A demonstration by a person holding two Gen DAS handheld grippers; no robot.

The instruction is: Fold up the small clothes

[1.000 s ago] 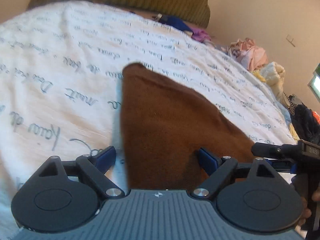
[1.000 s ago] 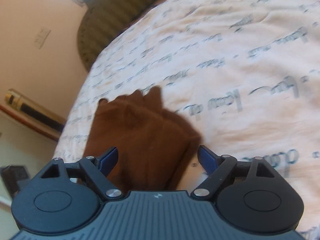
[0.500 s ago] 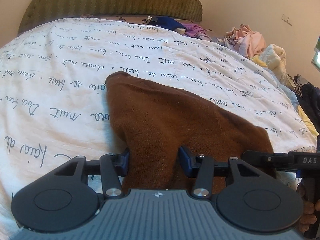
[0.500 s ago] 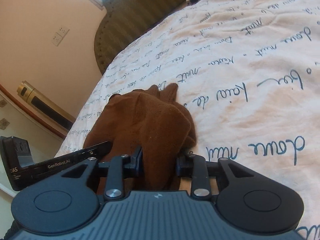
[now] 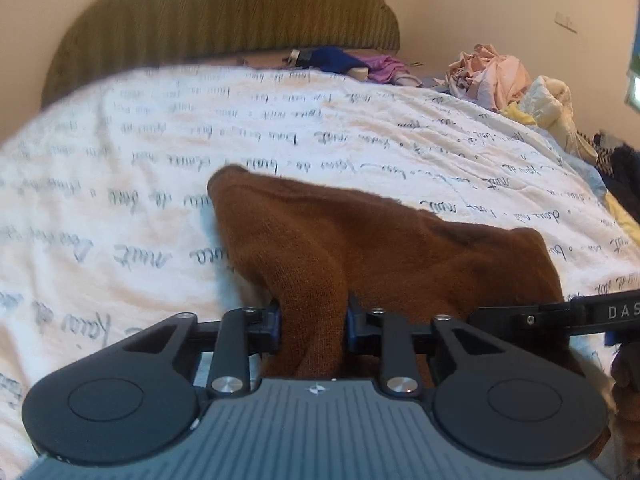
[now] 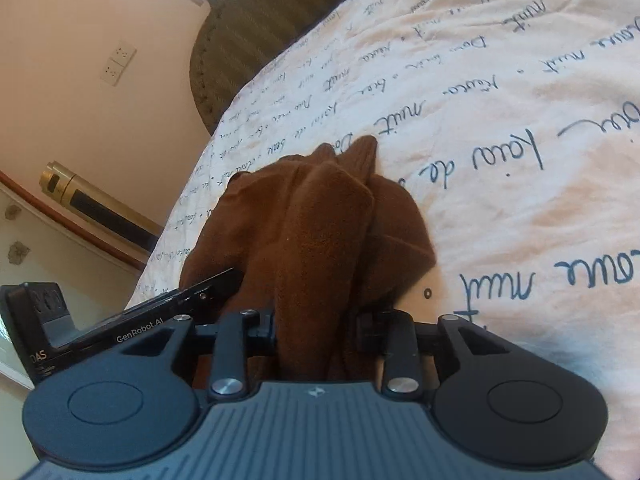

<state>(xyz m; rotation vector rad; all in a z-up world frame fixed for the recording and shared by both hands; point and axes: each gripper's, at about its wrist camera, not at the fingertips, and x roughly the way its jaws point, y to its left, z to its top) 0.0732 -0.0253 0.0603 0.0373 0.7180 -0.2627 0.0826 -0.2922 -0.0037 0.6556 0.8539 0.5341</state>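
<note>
You had the brown knit garment (image 5: 360, 248) on the script-printed bedspread (image 5: 120, 200), its near edge bunched up into both tools. Left gripper (image 5: 313, 322) was closing on a fold of that edge, with the blue pads (image 5: 275, 322) already pressing the cloth from both sides, so it counts as gripping the garment. Right gripper (image 6: 316, 330) was also closing, clamped on a thick bunch of the same garment (image 6: 320, 216). The two tools sat close together, and the right one's body showed just beside the left. Likely step: lift the near edge and carry it over toward the far tip. To do it well, you needed both grips seated before lifting, the edge kept taut between the hands, both raised evenly, and the far end left on the bed. Risk: the right grip had caught several layers, so the fold could land lumpy. The clothes pile (image 5: 492, 72) at the far corner was not involved.
</note>
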